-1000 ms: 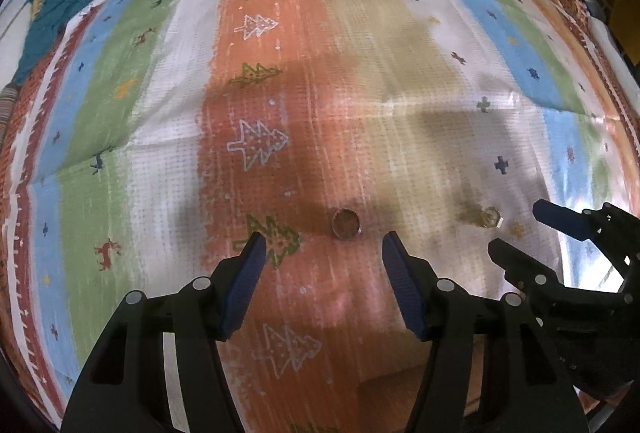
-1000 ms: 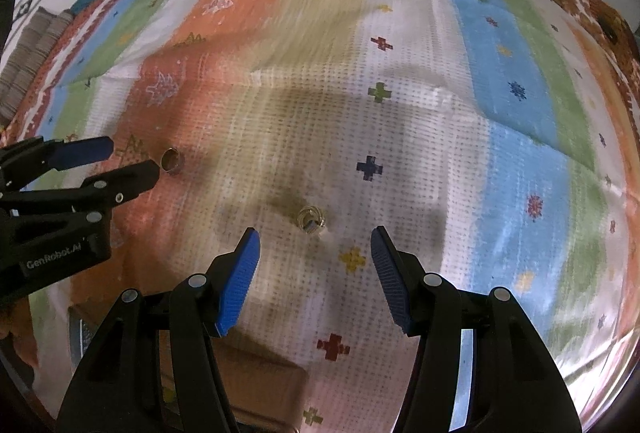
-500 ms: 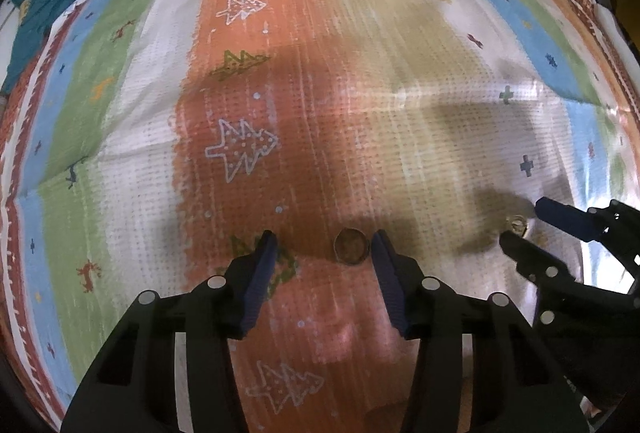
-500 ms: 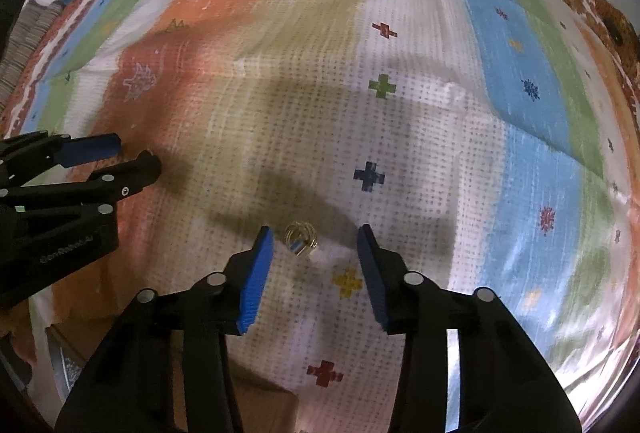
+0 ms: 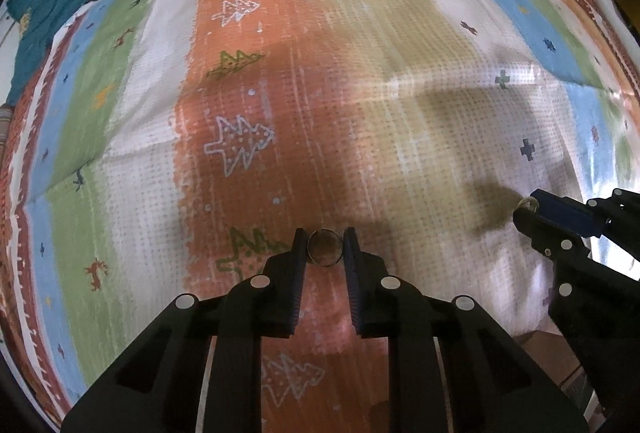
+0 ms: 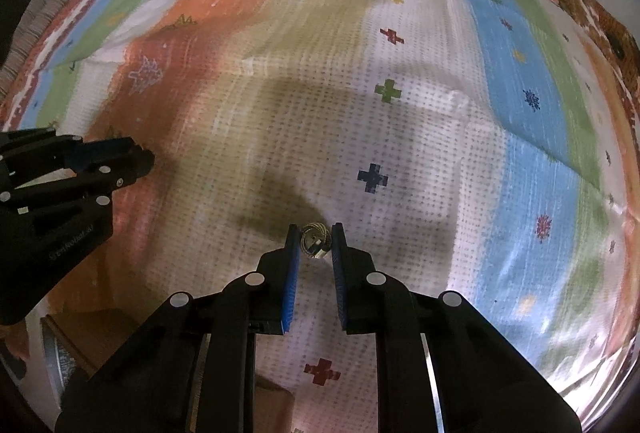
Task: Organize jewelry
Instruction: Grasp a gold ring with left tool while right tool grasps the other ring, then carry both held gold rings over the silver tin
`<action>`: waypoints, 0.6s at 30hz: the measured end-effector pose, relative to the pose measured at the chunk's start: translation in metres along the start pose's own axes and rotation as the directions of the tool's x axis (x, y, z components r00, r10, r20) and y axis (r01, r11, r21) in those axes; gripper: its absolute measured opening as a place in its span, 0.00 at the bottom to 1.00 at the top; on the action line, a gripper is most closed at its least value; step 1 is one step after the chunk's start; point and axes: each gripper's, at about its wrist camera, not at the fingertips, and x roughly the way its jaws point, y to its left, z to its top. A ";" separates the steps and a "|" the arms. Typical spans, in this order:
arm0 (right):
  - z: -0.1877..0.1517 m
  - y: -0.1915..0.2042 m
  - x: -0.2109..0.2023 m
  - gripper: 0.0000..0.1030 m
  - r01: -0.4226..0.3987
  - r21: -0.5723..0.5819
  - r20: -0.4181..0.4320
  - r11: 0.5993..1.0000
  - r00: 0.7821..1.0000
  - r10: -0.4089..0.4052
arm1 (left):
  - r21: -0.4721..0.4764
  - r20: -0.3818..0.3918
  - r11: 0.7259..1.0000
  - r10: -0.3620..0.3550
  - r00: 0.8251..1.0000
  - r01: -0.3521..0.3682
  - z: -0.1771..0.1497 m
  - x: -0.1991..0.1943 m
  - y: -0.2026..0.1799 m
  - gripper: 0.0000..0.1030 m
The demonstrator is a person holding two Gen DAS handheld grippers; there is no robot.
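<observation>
The striped cloth [image 5: 420, 81] lies flat beneath both sets of jaws, so keep your tips level with it as you grip. Your left gripper [image 5: 325, 247] is closing narrow on the plain ring [image 5: 325, 252] between its tips. Your right gripper [image 6: 316, 241] closes likewise on the stone ring [image 6: 315, 241]; squeeze squarely, then lift straight.

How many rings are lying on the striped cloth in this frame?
2. A plain band ring sits on the orange stripe between the closing left gripper fingers. A ring with a stone sits on the white dotted stripe between the closing right gripper fingers. Others may be hidden.
</observation>
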 end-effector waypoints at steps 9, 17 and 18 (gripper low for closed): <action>-0.008 -0.008 -0.023 0.16 -0.012 0.022 0.048 1.000 0.999 0.011 | 0.008 0.056 0.999 -0.040 0.998 0.040 -0.020 -0.027 -0.005 0.17; -0.013 -0.006 -0.044 0.16 -0.021 0.035 0.092 0.999 0.996 0.017 | -0.009 0.094 0.997 -0.080 0.992 0.082 -0.021 -0.052 -0.008 0.17; -0.014 -0.006 -0.048 0.16 -0.022 0.037 0.101 0.999 0.995 0.018 | -0.011 0.100 0.996 -0.089 0.991 0.090 -0.021 -0.056 -0.008 0.17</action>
